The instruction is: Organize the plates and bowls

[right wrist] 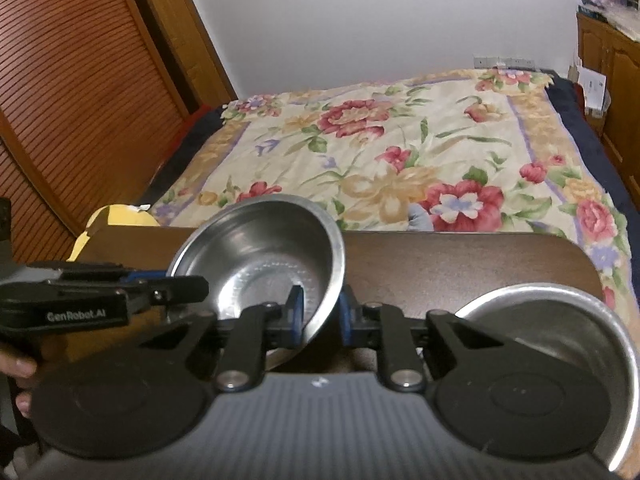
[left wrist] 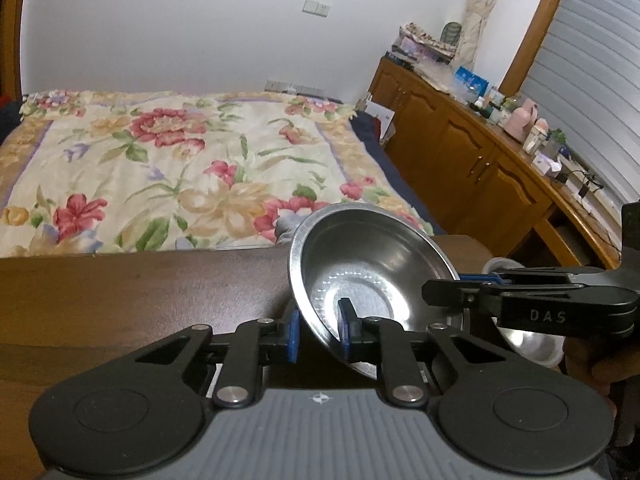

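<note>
A steel bowl (left wrist: 372,264) hangs tilted above the dark wooden table (left wrist: 140,292), held from two sides. My left gripper (left wrist: 320,334) straddles the bowl's near rim, one blue pad inside and one outside. My right gripper (right wrist: 320,312) is shut on the bowl's rim (right wrist: 256,248) in its own view. In the left wrist view the right gripper (left wrist: 444,290) reaches in from the right onto the bowl's right rim. In the right wrist view the left gripper (right wrist: 176,284) comes in from the left. A second steel bowl (right wrist: 560,312) sits on the table at lower right.
A bed with a floral cover (left wrist: 180,168) lies just beyond the table's far edge. A wooden sideboard (left wrist: 480,152) crowded with small items runs along the right. A slatted wooden door (right wrist: 60,100) stands at the left. A yellow object (right wrist: 120,220) lies by the table's left corner.
</note>
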Demonstrator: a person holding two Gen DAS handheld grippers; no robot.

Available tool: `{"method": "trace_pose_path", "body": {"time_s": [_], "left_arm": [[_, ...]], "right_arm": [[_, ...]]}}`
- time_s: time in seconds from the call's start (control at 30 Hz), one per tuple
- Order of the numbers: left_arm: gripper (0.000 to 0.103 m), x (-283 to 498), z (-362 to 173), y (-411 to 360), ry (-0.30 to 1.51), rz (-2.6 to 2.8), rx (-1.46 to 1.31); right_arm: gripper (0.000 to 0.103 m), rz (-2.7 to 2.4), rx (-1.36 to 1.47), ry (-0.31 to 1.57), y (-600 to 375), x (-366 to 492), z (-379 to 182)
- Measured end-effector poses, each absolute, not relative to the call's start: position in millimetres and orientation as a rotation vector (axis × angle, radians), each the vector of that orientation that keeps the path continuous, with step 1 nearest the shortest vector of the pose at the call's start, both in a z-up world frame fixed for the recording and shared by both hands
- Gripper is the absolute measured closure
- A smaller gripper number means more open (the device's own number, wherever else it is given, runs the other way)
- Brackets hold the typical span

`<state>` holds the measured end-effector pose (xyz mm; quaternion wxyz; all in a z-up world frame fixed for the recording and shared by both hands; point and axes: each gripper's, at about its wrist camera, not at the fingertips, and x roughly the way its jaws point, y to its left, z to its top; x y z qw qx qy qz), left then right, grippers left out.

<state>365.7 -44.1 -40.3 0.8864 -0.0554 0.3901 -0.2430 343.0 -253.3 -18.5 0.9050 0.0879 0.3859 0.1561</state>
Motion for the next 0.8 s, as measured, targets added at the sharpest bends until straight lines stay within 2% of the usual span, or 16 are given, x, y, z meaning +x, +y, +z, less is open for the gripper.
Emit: {"method": "trace_pose_path", "body": {"time_s": [0.8], "left_arm": [[0.083,298,11,-46,0.697,-0.556,-0.064]], "right_arm": [[0.083,0.298,0.187,0.692,-261,287,24]]}}
